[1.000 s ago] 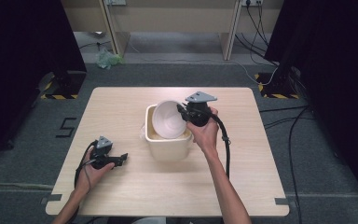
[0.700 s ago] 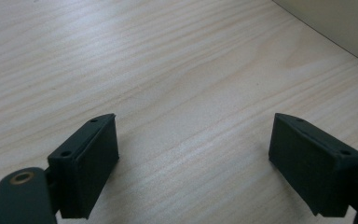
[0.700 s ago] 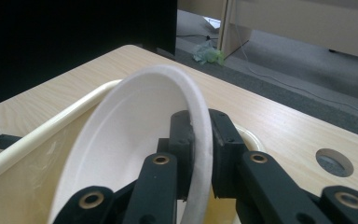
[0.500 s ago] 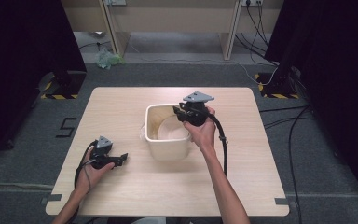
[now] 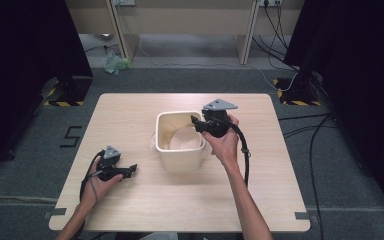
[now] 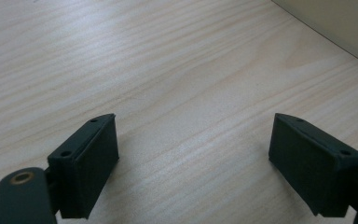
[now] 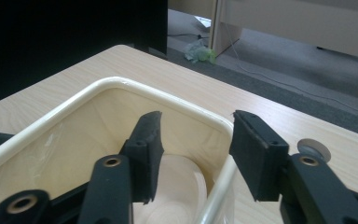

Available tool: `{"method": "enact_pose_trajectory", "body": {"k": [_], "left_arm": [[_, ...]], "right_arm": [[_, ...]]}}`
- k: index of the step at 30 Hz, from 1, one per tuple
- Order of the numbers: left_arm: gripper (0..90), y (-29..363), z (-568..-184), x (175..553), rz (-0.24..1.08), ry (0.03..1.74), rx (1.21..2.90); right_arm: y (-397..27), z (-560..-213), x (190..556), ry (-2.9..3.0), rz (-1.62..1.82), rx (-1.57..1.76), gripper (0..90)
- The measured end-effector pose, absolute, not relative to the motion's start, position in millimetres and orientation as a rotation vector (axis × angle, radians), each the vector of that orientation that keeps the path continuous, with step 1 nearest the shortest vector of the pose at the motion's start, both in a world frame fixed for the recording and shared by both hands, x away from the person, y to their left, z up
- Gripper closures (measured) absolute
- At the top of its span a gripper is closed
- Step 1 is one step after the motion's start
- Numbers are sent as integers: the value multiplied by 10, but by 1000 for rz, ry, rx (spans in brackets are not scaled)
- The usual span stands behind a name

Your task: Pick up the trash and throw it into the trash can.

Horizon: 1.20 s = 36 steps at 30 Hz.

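A cream square bin [image 5: 180, 161] stands mid-table with a white bowl [image 5: 186, 139] lying inside it. My right gripper [image 5: 196, 123] hovers at the bin's right rim, open. In the right gripper view its jaws straddle the rim [image 7: 121, 84], one inside and one outside, and the bowl [image 7: 182, 182] lies below between them, untouched. My left gripper [image 5: 131, 169] rests open on the table near the front left, pointing toward the bin. In the left gripper view bare wood lies between its jaws and the bin's wall [image 6: 340, 23] shows at the top right.
The wooden table [image 5: 130, 115] has bare room all around the bin. The right gripper's cable [image 5: 245, 155] loops along the forearm. On the floor behind lie a green crumpled thing [image 5: 115, 62] and cables near desk legs.
The bowl, held tilted at the bin's rim by the right gripper, has dropped into the bin. The right gripper has let go and opened. The left gripper stayed put.
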State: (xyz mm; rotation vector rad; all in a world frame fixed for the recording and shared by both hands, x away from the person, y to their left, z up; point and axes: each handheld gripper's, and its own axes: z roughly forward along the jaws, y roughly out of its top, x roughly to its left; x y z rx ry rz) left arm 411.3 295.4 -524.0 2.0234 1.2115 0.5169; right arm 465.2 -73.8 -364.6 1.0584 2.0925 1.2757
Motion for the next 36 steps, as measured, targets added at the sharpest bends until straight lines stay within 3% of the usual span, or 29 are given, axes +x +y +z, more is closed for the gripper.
{"method": "enact_pose_trajectory", "body": {"k": [12, 36], "left_arm": [[146, 2954, -5240, 4113, 517, 1212, 2023], [146, 2954, -5241, 4113, 517, 1211, 2022]], "right_arm": [[-865, -3632, 4563, 2055, 1274, 1097, 380], [-1129, -3663, 4439, 2030, 1288, 1145, 356]]}}
